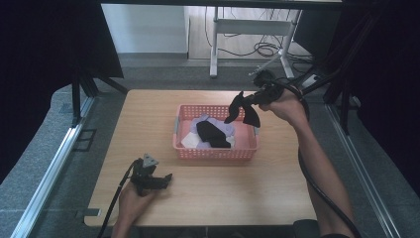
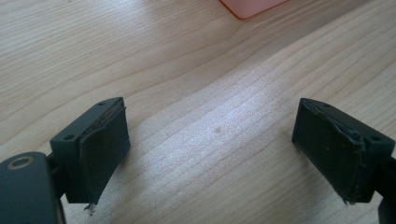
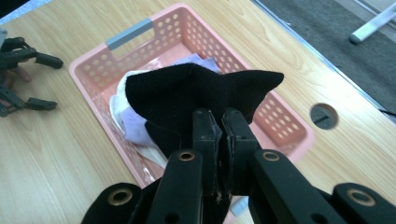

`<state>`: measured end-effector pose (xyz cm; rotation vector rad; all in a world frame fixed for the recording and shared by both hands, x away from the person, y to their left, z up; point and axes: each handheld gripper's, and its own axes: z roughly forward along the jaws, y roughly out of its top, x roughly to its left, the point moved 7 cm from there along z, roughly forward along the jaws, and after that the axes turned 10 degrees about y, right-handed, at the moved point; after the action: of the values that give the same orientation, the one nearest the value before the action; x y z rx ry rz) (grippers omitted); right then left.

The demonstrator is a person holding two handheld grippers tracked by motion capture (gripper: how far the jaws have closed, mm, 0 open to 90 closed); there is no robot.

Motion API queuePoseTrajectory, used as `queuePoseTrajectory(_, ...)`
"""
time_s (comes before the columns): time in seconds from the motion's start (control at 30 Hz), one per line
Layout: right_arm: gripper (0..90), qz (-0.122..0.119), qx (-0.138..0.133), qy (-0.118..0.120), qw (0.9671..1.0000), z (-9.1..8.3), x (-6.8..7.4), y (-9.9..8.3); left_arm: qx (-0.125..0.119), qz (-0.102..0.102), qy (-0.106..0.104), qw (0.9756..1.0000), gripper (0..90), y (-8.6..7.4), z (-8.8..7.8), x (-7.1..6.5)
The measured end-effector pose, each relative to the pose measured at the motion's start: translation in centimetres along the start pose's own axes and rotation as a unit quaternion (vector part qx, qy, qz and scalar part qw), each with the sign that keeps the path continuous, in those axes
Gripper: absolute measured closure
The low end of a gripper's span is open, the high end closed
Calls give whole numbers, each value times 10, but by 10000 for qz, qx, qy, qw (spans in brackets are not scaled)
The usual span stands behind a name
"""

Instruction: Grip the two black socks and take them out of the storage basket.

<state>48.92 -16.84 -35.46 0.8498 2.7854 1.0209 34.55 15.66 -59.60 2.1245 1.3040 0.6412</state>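
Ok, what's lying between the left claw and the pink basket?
Nothing: in the high view, only bare wooden table separates the open left claw from the pink basket. The left gripper view shows bare wood too.

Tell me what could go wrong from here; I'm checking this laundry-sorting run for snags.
1. The right tool pinches the black sock by a small fold, so it may slip out and drop.
2. The sock hangs just above the pink basket rim and could catch on it, dragging the light basket.
3. The left tool rests open on the table, so nothing steadies the basket.
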Motion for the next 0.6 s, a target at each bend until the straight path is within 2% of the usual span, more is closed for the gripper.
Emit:
queuePoseTrajectory(0.33,856,213,-141,-256,9993,-34,-16,-23,-12,-14,-7,10000,106,0,0,0)
queuePoseTrajectory(0.6,855,366,-190,-459,9981,-54,-29,-42,-11,-15,-7,10000,106,0,0,0)
